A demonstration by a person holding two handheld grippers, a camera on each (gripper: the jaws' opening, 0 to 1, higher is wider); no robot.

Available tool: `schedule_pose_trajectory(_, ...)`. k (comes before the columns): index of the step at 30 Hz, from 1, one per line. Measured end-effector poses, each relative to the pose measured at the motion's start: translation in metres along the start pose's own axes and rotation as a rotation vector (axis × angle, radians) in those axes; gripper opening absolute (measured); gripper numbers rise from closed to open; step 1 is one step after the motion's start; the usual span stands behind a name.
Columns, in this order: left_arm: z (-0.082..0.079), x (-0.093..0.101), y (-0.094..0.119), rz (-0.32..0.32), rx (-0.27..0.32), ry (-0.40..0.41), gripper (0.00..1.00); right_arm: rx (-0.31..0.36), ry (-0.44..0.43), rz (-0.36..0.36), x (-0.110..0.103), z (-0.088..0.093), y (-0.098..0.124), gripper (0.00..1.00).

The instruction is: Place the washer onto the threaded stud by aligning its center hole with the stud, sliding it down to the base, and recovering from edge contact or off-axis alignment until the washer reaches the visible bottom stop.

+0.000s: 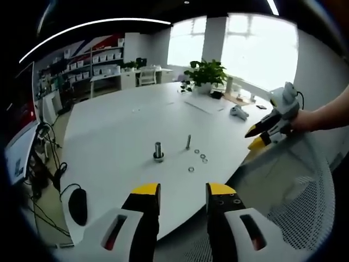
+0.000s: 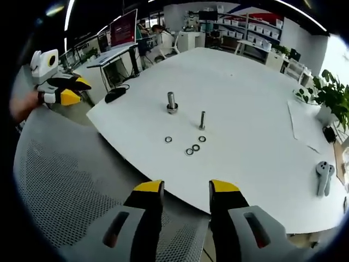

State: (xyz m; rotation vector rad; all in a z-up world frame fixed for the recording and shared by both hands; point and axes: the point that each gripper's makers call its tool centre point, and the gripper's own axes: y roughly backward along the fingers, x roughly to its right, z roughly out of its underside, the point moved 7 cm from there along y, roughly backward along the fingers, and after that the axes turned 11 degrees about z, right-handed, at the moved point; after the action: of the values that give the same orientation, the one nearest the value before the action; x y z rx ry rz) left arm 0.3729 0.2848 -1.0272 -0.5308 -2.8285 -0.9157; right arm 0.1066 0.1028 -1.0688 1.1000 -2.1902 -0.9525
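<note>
Both tools are held back from the white desk [image 2: 256, 109], above a mesh chair back [image 2: 65, 180], with nothing picked up yet. The right tool [image 2: 186, 191] has its jaws parted and empty, and so does the left tool [image 1: 184, 192]. Four loose washers lie flat on the desk: one washer [image 2: 168, 140] sits apart toward the left tool's side, and a cluster of three washers [image 2: 195, 146] lies just in front of the slim threaded stud [image 2: 202, 119]. A thicker stud with a collar at its foot [image 2: 172, 102] stands beyond, well apart from the washers. The step in hand looks to be the reach for a washer. The lone one is probably the easiest pick, since neighbours will not get nudged. A thin flat ring offers little to grip, so I would come in low, pinch across its rim, lift it level, then centre the hole over the stud tip before letting it drop.
</note>
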Motion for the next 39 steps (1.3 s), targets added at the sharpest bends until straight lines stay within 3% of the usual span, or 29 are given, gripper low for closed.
schedule_pose_trajectory(4, -0.001, 0.001, 0.001, -0.002, 0.006, -0.004, 0.32, -0.02, 0.043, 0.004, -0.004, -0.001, 0.001, 0.36)
schedule_pose_trajectory(7, 0.002, -0.002, 0.0, -0.003, -0.004, -0.008, 0.33, 0.052, 0.082, 0.011, -0.006, -0.014, 0.001, 0.35)
schedule_pose_trajectory(9, 0.0, -0.001, 0.002, -0.006, 0.001, -0.004, 0.33, 0.039, 0.081, 0.004, -0.005, -0.016, 0.0, 0.35)
schedule_pose_trajectory(11, 0.002, -0.005, 0.001, -0.009, 0.009, 0.008, 0.33, -0.016, 0.123, -0.022, -0.011, -0.012, -0.002, 0.35)
schedule_pose_trajectory(15, 0.002, 0.002, 0.002, -0.009, 0.009, -0.005, 0.32, -0.039, 0.28, -0.014, -0.011, -0.014, -0.006, 0.35)
schedule_pose_trajectory(21, -0.003, 0.006, 0.005, -0.002, 0.007, 0.009, 0.32, -0.022, 0.235, -0.047, -0.017, -0.04, -0.03, 0.35)
schedule_pose_trajectory(24, 0.003, 0.002, 0.0, -0.001, -0.004, 0.003, 0.32, -0.021, 0.222, -0.067, -0.028, -0.049, -0.045, 0.35)
schedule_pose_trajectory(33, 0.004, -0.002, 0.001, -0.003, 0.0, 0.013, 0.32, -0.087, 0.245, -0.136, -0.074, -0.048, -0.091, 0.34)
schedule_pose_trajectory(36, 0.004, -0.002, 0.001, 0.001, -0.009, 0.02, 0.31, -0.055, 0.244, -0.155, -0.085, -0.048, -0.101, 0.32)
schedule_pose_trajectory(39, 0.003, -0.001, 0.0, 0.005, -0.003, 0.014, 0.31, -0.062, 0.243, -0.161, -0.093, -0.046, -0.11, 0.32)
